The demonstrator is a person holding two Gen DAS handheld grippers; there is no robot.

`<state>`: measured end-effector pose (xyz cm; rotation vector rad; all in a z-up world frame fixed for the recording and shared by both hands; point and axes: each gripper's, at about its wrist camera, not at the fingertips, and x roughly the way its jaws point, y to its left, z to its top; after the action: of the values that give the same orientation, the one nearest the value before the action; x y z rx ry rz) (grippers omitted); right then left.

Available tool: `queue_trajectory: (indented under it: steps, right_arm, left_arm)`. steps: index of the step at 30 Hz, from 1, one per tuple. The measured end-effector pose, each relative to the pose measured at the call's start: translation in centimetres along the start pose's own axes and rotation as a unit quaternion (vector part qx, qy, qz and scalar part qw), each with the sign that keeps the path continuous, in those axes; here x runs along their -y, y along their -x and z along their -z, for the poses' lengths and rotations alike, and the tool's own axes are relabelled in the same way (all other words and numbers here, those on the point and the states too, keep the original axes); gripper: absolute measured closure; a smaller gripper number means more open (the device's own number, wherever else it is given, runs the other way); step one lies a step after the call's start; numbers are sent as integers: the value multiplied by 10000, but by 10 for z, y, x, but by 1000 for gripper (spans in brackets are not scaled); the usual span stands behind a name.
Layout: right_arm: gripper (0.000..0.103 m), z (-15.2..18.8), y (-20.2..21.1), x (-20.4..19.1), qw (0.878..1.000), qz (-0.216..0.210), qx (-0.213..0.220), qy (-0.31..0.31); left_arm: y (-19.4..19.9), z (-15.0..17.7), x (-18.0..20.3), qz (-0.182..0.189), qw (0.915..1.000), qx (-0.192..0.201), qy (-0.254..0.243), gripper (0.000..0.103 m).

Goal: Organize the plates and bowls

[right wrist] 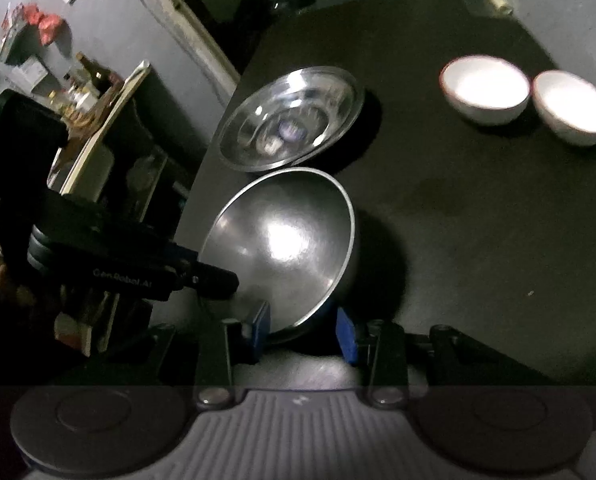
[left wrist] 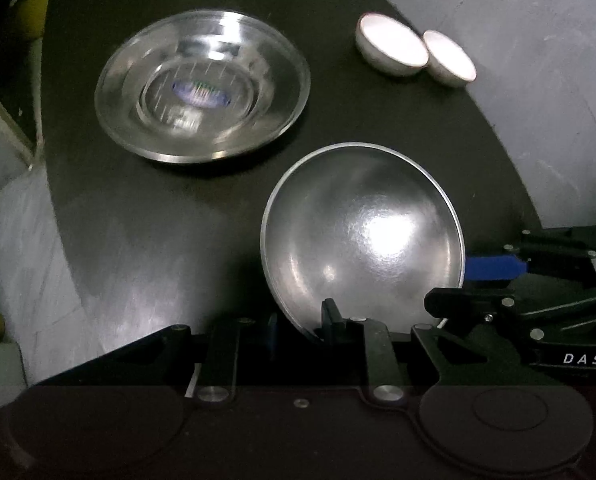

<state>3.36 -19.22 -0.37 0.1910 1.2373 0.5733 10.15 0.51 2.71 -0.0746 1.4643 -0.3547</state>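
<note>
A steel plate [left wrist: 362,236] is tilted up off the black table [left wrist: 157,216], held by both grippers. My left gripper [left wrist: 302,326] is shut on its near rim. My right gripper [right wrist: 304,330] straddles the plate's rim [right wrist: 281,240] with blue pads either side, closed on it; it shows in the left wrist view [left wrist: 494,276] at the plate's right edge. A second steel plate [left wrist: 201,84] with a label in its centre lies flat beyond, also seen in the right wrist view [right wrist: 291,118]. Two white bowls [left wrist: 392,44] [left wrist: 450,58] stand side by side at the far right.
The round table's edge [left wrist: 498,136] curves close past the bowls, with grey floor beyond. A shelf with bottles and clutter [right wrist: 85,92] stands off the table's left side. The white bowls also show in the right wrist view [right wrist: 486,90] [right wrist: 572,106].
</note>
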Motion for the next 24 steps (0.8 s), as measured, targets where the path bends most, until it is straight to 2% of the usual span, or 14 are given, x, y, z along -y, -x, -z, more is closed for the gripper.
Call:
queue_trajectory:
  steps: [4,9,12,19,24]
  right_arm:
    - [62,1,-7,-3,9998,-41,-218,19]
    - [62,1,-9,-2,9997,-25,-256,-58]
    - [58,-2,-13,-2,9997,-38,-240,-98]
    - [51,-3,-8,2,9997,140,-79,-198]
    - [43,-2,9,15,9975,384,327,-487]
  left_arm:
    - [-1,5,-1,-64,9999,-114,36,80]
    - [-10,-1,5,-138,9999,-86,-30,79]
    - [-8,-1,4,-96,9999,-91,-3,78]
    - [-1,-4,0,-432,9990,-49,28,66]
    - [20,-11,-1,-701,9973,199,-53,50]
